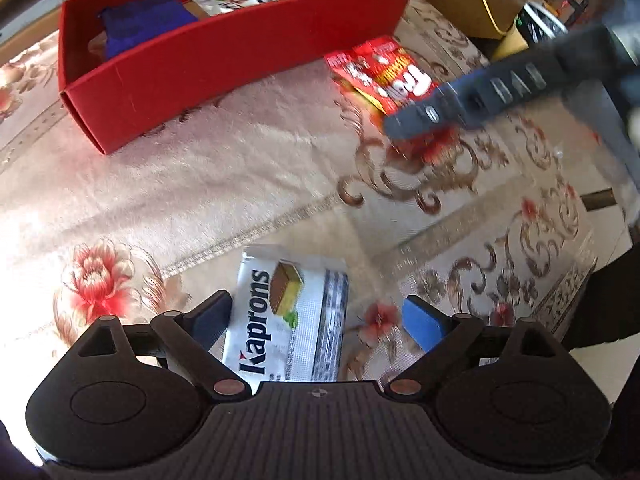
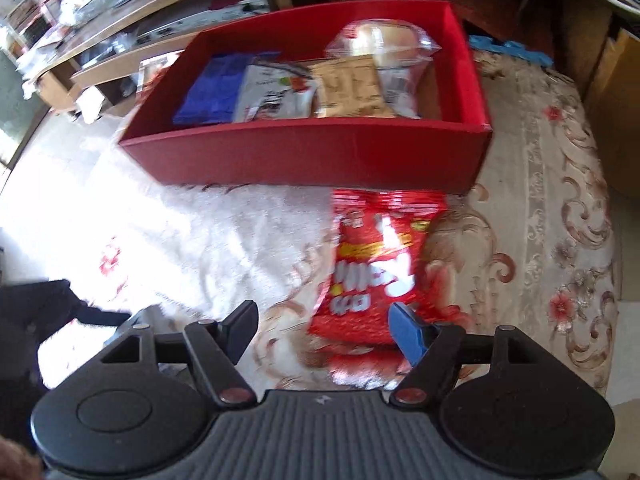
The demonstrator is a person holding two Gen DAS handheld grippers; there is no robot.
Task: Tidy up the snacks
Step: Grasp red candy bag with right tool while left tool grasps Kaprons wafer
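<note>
**Reaching for two loose packets, red box waiting**

Hovering is where you are with both grippers. Your left gripper has its jaws spread wide, with the white Kaprons wafer packet lying flat on the bench between them, well short of the red box. Your right gripper is also spread, and the red snack bag lies just in front of the box's near wall, offset toward the blue finger.

Risks, as judged from here:
- Red bag sits off-centre in the right jaws. Closing now may catch only an edge, and the slick film could slip or swing out.
- Right view is blurred, so you look to be moving fast. A quick descent could shove the bag under the box wall.
- Wafer packet lies flat on patterned cloth. Jaws may pinch the cloth too and drag it, shifting the box.
- Box already holds a blue packet, a white packet, a tan packet and a clear tub. Dropping more on top may spill over the low wall.
- Both grippers head for one box; they could collide.
</note>
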